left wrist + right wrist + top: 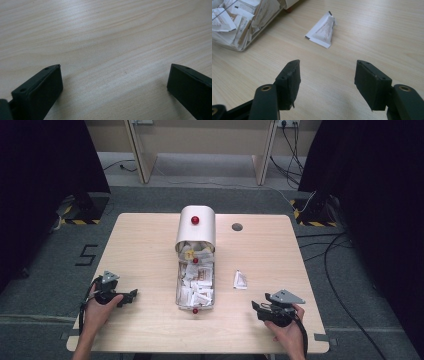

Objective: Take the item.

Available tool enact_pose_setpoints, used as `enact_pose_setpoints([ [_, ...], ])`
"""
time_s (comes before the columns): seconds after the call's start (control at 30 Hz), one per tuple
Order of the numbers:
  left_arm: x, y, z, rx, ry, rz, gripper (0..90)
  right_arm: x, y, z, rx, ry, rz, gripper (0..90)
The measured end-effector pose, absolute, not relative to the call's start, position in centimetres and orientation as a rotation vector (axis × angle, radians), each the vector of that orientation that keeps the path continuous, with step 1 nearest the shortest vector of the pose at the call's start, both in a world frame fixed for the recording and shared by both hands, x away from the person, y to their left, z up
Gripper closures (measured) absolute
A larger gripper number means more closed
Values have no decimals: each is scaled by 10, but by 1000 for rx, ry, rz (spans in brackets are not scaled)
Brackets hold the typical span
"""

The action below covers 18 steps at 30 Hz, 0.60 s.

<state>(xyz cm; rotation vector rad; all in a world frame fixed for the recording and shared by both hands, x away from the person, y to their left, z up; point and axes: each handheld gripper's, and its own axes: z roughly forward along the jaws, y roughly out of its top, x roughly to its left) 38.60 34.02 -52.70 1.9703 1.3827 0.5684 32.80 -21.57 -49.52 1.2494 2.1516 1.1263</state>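
A clear box [178, 292] full of white paper packets stands mid-table, its rounded lid [196, 227] with a red knob tipped up behind it. One loose white packet [240, 280] lies on the wood to the right of the box; it also appears ahead of the right jaws [322, 31]. My left gripper [131, 295] rests near the table's left front, open over bare wood [115, 72]. My right gripper [255, 306] sits at the right front, open and empty, pointed toward the packet and the box corner [242, 47].
The light wooden table [145, 240] has a round grey cable hole [237, 226] at the back right. Dark curtains, cables and table legs stand beyond the far edge.
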Motion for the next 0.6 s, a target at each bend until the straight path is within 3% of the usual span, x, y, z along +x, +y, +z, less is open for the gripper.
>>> enact_pose_setpoints([
  [0.6, 386, 340, -527, 1971, 1383, 569, 0, 313, -227, -502, 1321, 2127, 1086, 238],
])
